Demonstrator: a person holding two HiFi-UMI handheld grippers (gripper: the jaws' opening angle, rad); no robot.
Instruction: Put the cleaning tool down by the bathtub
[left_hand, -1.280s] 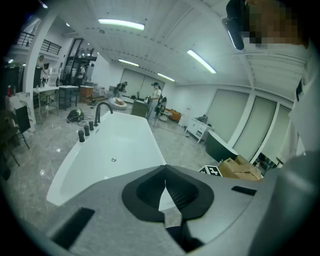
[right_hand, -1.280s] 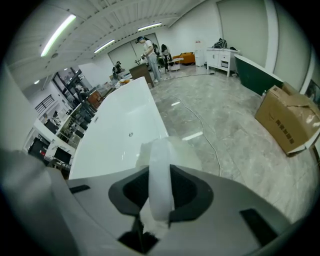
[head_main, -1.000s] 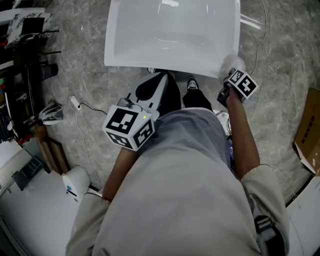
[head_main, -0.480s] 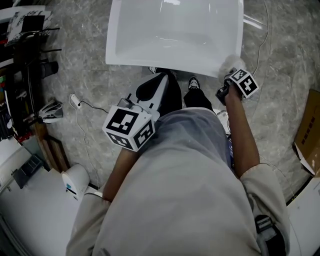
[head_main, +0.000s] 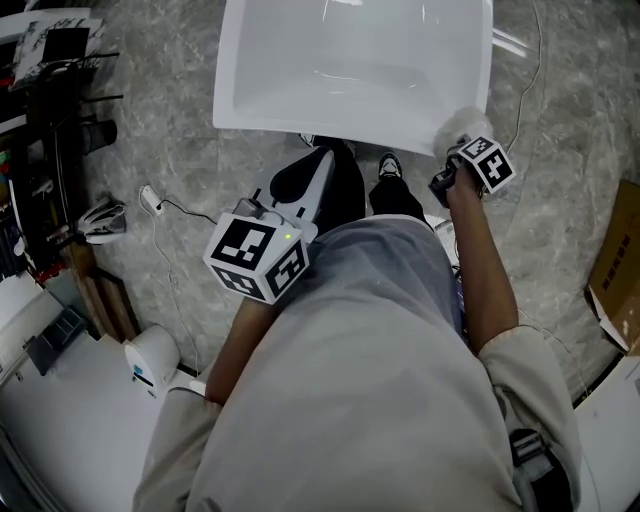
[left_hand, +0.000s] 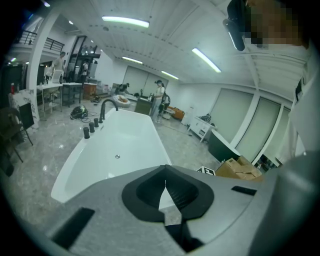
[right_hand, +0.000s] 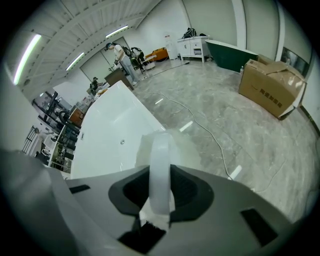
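Observation:
A white bathtub (head_main: 300, 125) stands on the marble floor in front of me, also seen in the left gripper view (left_hand: 125, 145) and the right gripper view (right_hand: 110, 130). My right gripper (head_main: 464, 147) hovers at the tub's near right corner, shut on the cleaning tool's translucent white handle (right_hand: 160, 170). The tool's pale fluffy head (head_main: 458, 125) touches or hangs just over that corner rim. In its own view the right gripper (right_hand: 160, 187) pinches the handle upright. My left gripper (head_main: 322, 155) is held low before my body, shut and empty (left_hand: 165, 181).
A cardboard box (head_main: 615, 260) lies on the floor to the right. A thin cable (head_main: 165, 215) and a plug lie at the left, beside a black rack (head_main: 50, 150). A white cylinder (head_main: 150, 365) stands near left. Black taps (left_hand: 92, 125) line the tub's far side.
The right gripper with the tool has edged a little toward the tub's corner. The left gripper has stayed where it was.

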